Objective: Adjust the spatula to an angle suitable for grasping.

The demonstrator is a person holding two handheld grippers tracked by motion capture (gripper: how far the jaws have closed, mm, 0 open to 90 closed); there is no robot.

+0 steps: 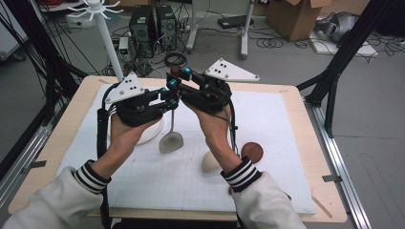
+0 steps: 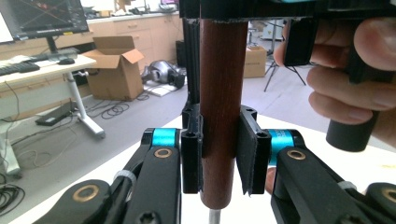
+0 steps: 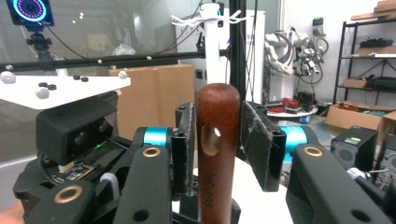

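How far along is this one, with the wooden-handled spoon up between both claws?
Done: the spoon is raised upright, head down over the mat. In hand: the left claw is clamped on its wooden handle; the right claw straddles the handle's top, its pads seemingly just off the wood, so likely a handover. Left: putting the spoon wherever it goes.

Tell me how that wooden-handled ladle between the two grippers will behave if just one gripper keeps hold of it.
The ladle looks stiff: a round wooden handle on a thin metal stem. It hangs bowl down, so it would probably swing rather than tip. The smooth varnished handle may slip or twist in the left gripper, and the right gripper looks looser.
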